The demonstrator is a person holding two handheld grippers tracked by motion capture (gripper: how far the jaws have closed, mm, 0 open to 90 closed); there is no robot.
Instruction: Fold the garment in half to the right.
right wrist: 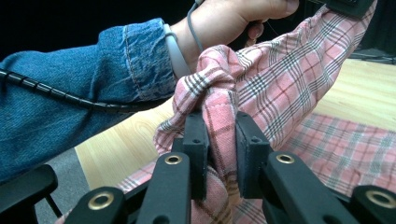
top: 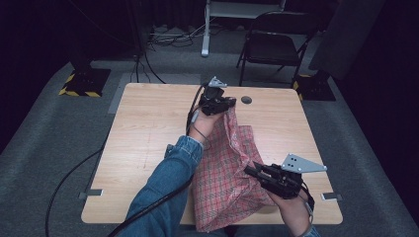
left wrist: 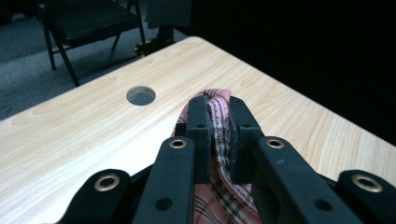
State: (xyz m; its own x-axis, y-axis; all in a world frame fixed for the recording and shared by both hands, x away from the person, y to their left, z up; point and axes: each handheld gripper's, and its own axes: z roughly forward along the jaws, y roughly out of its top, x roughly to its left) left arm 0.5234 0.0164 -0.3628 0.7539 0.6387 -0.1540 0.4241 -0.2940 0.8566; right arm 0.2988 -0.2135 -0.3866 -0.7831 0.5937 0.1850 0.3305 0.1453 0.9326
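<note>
The plaid cloth (top: 225, 173) hangs between the two grippers above the wooden table (top: 143, 128), its lower part spilling onto the tabletop and over the near edge. At the left of the high view, the left gripper (top: 223, 104) is clamped on one corner of the fabric, held out toward the far side of the table near the round hole (top: 246, 100); its own view shows the jaws pinching a gathered fold of the cloth (left wrist: 218, 126). To the right and nearer the person, the right gripper (top: 253, 170) is likewise clamped on another bunched edge (right wrist: 219, 126). Holding two separated points likely serves to stretch one edge taut, so the cloth can be spread flat or folded over on the table. The denim sleeve (right wrist: 70, 84) crosses behind the fabric.
</note>
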